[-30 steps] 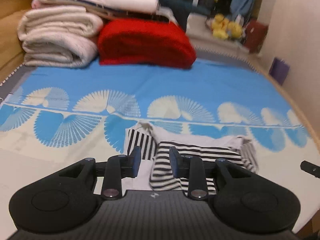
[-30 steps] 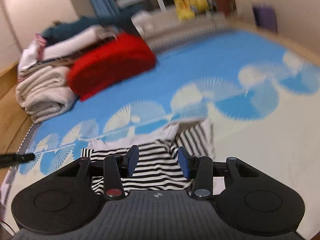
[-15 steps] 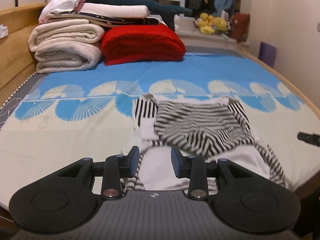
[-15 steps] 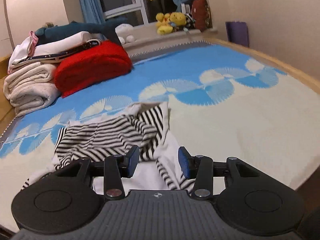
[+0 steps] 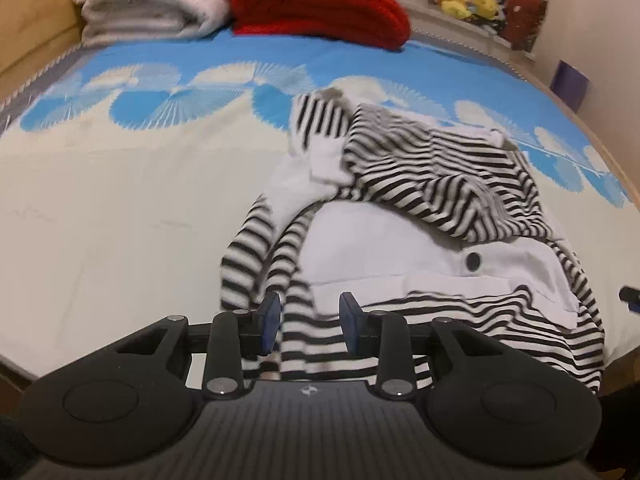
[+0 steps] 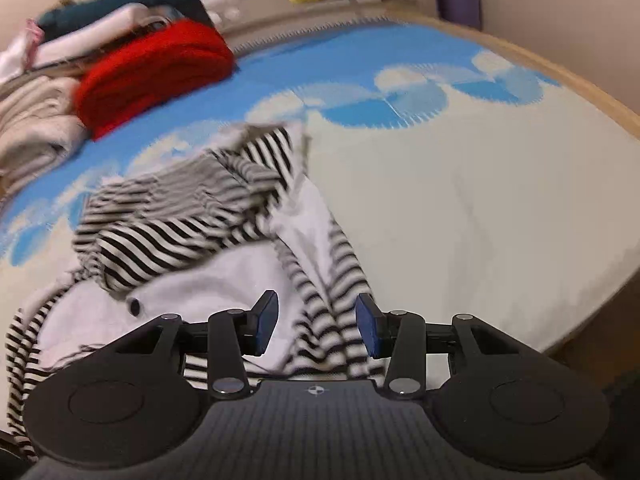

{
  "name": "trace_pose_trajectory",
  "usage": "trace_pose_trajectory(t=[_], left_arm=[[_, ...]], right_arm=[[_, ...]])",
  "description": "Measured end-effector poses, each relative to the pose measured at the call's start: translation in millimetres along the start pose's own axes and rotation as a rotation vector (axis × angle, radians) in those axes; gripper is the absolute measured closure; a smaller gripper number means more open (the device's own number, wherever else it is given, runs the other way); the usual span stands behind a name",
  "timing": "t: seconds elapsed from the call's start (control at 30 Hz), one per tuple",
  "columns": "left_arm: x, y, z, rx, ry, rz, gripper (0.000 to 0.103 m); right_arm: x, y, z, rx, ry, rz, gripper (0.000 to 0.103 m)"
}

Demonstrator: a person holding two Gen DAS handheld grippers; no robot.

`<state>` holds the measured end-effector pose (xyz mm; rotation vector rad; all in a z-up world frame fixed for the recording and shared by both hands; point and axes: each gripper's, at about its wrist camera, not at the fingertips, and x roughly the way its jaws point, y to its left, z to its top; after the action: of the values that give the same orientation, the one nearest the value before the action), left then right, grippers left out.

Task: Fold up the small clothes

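On the bed [image 5: 120, 208], near its front edge, the striped garment [image 5: 440, 184] lies crumpled, one striped part flopped over its white middle. The left gripper [image 5: 309, 322] hangs over one striped side with jaws closing and pinching nothing yet; the right gripper [image 6: 316, 322] hangs over the other side, jaws spread and empty. A bite into these bunched layers could catch several at once, so the garment would lift twisted, or slide off the edge.
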<state>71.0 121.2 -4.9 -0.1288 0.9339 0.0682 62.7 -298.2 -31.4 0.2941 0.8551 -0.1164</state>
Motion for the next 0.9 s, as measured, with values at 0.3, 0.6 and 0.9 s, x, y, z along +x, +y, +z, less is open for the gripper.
trace_pose_trajectory(t=[0.3,0.6,0.9], left_arm=[[27,54,-1,-0.257,0.168,-0.075,0.047],[49,69,-10,-0.394,0.272,-0.040,0.039],[68,56,-15,-0.359,0.286,0.007,0.041]], right_arm=[[29,-19,-9,0.148,0.162,0.036,0.056],[49,-34,-20,0.175,0.291,0.002,0.046],[61,-35,-33,0.147,0.385,-0.012,0.044]])
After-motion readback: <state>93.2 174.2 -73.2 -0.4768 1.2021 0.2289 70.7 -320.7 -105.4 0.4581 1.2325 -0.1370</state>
